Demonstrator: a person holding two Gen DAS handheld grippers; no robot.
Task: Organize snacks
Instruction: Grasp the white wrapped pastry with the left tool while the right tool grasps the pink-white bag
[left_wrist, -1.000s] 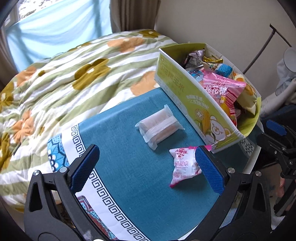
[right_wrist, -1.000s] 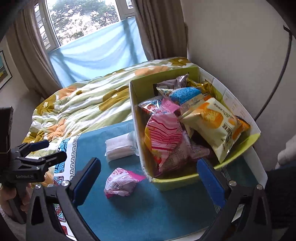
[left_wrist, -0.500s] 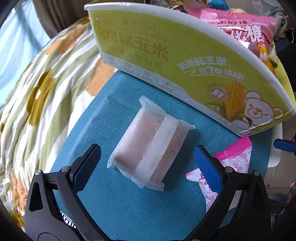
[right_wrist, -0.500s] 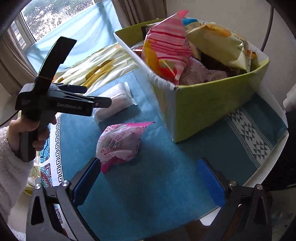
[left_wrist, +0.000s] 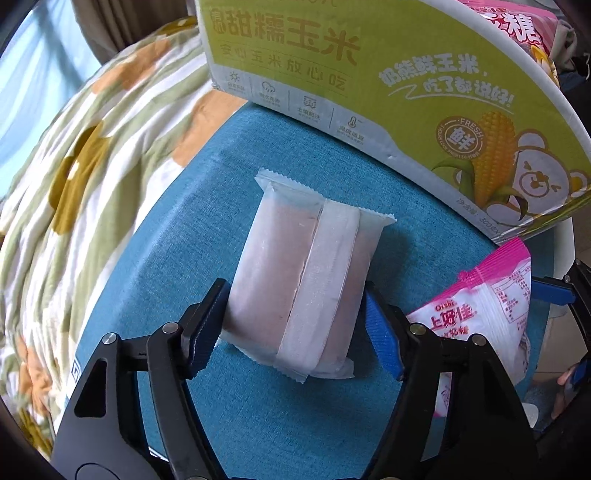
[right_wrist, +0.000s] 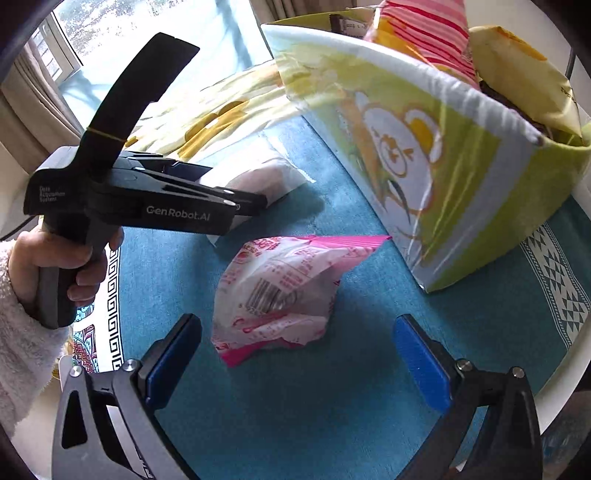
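A white-wrapped pinkish snack packet (left_wrist: 303, 280) lies on the blue tablecloth (left_wrist: 177, 236). My left gripper (left_wrist: 293, 297) straddles its near end and its jaws are closing, with both blue pads touching the packet's sides. A crumpled pink and white snack bag (right_wrist: 280, 288) lies just right of it (left_wrist: 480, 317). My right gripper (right_wrist: 297, 328) hangs open over that bag, nothing between its pads. In the right wrist view the left gripper (right_wrist: 255, 203) reaches over the white packet (right_wrist: 269, 177).
A green corn-printed box (left_wrist: 369, 74), filled with several snack bags, stands close behind both packets (right_wrist: 461, 192). A flowered quilt (left_wrist: 92, 166) covers the bed left of the table. A hand in a fuzzy white sleeve (right_wrist: 55, 258) holds the left gripper. The table edge (right_wrist: 561, 369) runs near right.
Both grippers came down toward the table. The left gripper's jaws narrowed from wide open onto the white packet's sides. The right gripper dropped closer to the pink bag, still open.
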